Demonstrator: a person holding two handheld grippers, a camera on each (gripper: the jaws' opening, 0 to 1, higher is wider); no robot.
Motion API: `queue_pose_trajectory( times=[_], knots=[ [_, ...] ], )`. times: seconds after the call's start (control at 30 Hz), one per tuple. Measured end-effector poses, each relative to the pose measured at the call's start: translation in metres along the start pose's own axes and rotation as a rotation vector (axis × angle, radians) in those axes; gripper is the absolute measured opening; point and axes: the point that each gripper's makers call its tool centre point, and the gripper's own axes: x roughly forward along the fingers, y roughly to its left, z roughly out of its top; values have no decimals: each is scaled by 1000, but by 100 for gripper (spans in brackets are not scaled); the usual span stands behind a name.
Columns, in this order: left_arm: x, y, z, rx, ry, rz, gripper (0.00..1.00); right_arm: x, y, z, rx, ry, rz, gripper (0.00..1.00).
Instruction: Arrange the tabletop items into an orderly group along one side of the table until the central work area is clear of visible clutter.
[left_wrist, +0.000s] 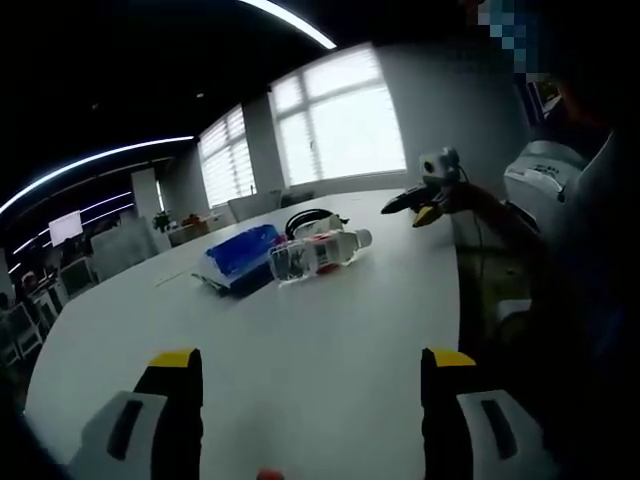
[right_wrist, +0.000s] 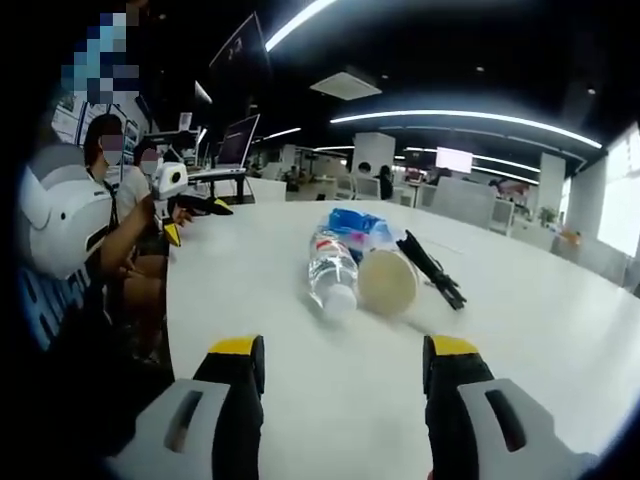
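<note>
1. Yellow-tipped jaws of the left gripper (left_wrist: 312, 385) stood wide apart in the left gripper view, holding nothing, with bare white table (left_wrist: 330, 330) between them.
2. Right gripper (right_wrist: 343, 375) in the right gripper view likewise had its jaws spread well apart, empty and touching nothing.
3. In the left gripper view, the right gripper showed again at upper right past the table's far edge; how its jaws stood could not be told there. In the right gripper view, the left gripper showed at upper left by the table's edge, also too small to judge.
4. Clutter lay grouped near the table's middle. A clear water bottle (right_wrist: 331, 275) lay on its side, cap toward the right gripper, with a red-and-white label; the writing was too blurred to read.
5. Just beside the bottle lay a tan paper cup (right_wrist: 388, 281), on its side, its round end facing the camera.
6. A blue packet (left_wrist: 238, 253) lay next to the bottle in the left gripper view; no print was legible.
7. A black folded item (right_wrist: 432, 269) lay just beside the cup; what it was could not be told.
8. Seated people (right_wrist: 118, 215) were at the table's edge in the right gripper view.
</note>
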Motion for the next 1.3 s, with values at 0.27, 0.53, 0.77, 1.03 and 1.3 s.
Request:
queue_pose_trajectory(
  times=[0.27, 0.53, 0.77, 1.03, 1.3],
  knots=[
    [0, 2, 3, 0, -13, 6, 89, 5, 2, 3, 4, 1, 18, 56],
    [1, 2, 3, -4, -18, 3, 88, 9, 2, 4, 12, 4, 30, 51],
    [6, 2, 9, -8, -32, -5, 89, 16, 5, 5, 27, 10, 45, 46],
    [8, 1, 13, 9, -43, -7, 88, 21, 7, 9, 29, 2, 54, 44],
    [11, -1, 15, 12, -43, -16, 87, 25, 8, 9, 31, 7, 60, 44]
  ],
)
